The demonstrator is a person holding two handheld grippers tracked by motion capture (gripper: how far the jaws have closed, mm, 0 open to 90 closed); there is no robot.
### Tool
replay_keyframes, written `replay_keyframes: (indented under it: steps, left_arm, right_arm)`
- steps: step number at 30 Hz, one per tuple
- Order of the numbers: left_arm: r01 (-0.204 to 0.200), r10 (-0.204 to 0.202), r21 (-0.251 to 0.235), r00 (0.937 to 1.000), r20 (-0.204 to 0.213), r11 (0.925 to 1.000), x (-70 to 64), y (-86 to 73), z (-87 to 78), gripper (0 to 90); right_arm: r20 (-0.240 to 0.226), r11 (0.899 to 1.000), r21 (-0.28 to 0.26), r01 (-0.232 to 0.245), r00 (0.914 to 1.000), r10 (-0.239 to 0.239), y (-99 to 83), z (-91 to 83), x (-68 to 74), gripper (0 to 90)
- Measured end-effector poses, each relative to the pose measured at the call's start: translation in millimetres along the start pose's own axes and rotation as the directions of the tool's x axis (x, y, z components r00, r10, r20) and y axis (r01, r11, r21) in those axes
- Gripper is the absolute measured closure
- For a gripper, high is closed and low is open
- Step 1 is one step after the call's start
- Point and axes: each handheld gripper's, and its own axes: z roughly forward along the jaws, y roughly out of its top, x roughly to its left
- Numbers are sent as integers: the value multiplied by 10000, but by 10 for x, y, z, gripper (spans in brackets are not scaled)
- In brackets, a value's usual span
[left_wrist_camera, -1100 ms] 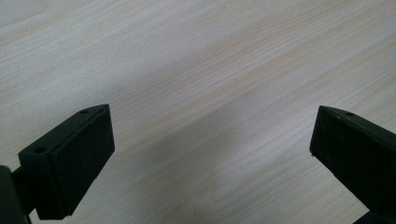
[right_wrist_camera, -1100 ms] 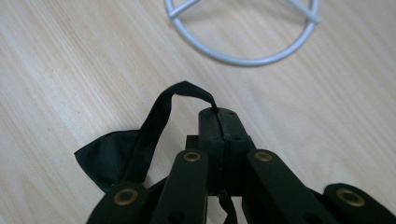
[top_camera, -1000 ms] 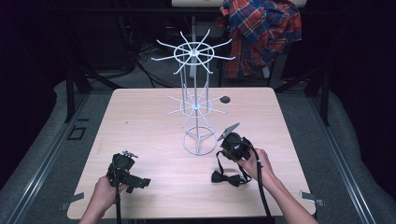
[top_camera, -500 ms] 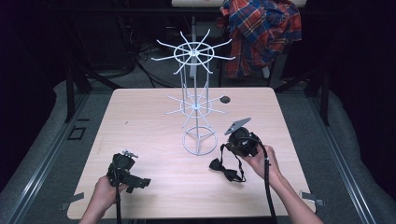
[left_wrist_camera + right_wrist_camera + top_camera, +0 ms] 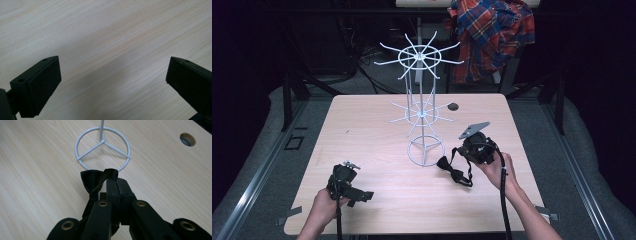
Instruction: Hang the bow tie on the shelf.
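Note:
A black bow tie (image 5: 450,170) hangs from my right gripper (image 5: 460,150), lifted just off the table to the right of the white wire rack's ring base (image 5: 425,152). In the right gripper view the jaws are shut on the bow tie's strap (image 5: 110,173), and the bow (image 5: 91,181) dangles to their left, in front of the ring base (image 5: 102,146). My left gripper (image 5: 362,196) rests near the table's front left edge. Its fingers (image 5: 40,85) stand wide apart over bare wood, holding nothing.
The white wire rack (image 5: 421,60) with two tiers of spoke arms stands mid-table. A round cable hole (image 5: 453,106) lies behind it, also seen as a hole (image 5: 187,139). A plaid shirt (image 5: 492,30) hangs beyond the wooden table (image 5: 362,125).
My right gripper has risen and moved toward the rack's base, carrying the bow tie off the table surface. The left gripper has stayed still.

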Motion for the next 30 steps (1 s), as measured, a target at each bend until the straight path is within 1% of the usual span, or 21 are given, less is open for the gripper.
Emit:
replay_keyframes:
  steps: [1, 2, 4, 8, 12, 13, 15, 16, 17, 21, 23, 30]
  left_arm:
    - [29, -29, -19, 10000, -9, 10000, 3, -4, -1, 0]
    - [70, -70, -21, 10000, 6, 10000, 5, -7, -2, 0]
    - [133, -133, -43, 9999, 15, 9999, 9, -10, -8, 0]
    - [111, -110, -31, 9999, 21, 9999, 7, -5, -2, 0]
    - [38, -38, -19, 10000, 1, 10000, 0, -1, 1, 0]
    - [37, -37, -17, 10000, -6, 10000, 1, -2, 1, 0]
    - [101, -101, -28, 9999, 30, 9999, 0, -5, 0, 0]
    - [97, -97, -31, 9999, 27, 9999, 2, -7, -2, 0]
    - [107, -107, -36, 9999, 27, 9999, 3, -7, -2, 0]
    - [115, -115, 4, 9999, 55, 9999, 6, -7, -1, 0]
    - [119, -119, 16, 9999, 55, 9999, 9, -7, 2, 0]
    - [110, -110, 18, 9999, 57, 9999, 11, -7, 4, 1]
  right_arm:
    - [-32, 10000, -11, -42, 10000, 42, 4, -8, -7, 894]
    - [56, 10000, -30, -20, 10000, 20, 12, -17, -11, 894]
    - [59, 9999, -90, -45, 10000, 45, 21, -31, -17, 894]
    - [131, 9999, -141, -33, 9999, 35, 36, -44, -26, 895]
    - [83, 9997, -244, -56, 9999, 58, 52, -64, -39, 894]
    - [139, 9997, -226, -50, 9999, 53, 58, -73, -38, 895]
    - [60, 9995, -318, -72, 10000, 74, 70, -85, -38, 895]
    - [121, 9995, -306, -44, 9999, 48, 77, -92, -34, 895]
    - [86, 9994, -346, -45, 10000, 48, 84, -100, -34, 895]
    - [186, 9993, -368, 62, 9998, -55, 117, -142, -36, 896]
    - [232, 9988, -487, 35, 9997, -24, 128, -159, -41, 896]
    - [398, 9981, -616, 74, 9992, -49, 189, -205, -69, 896]
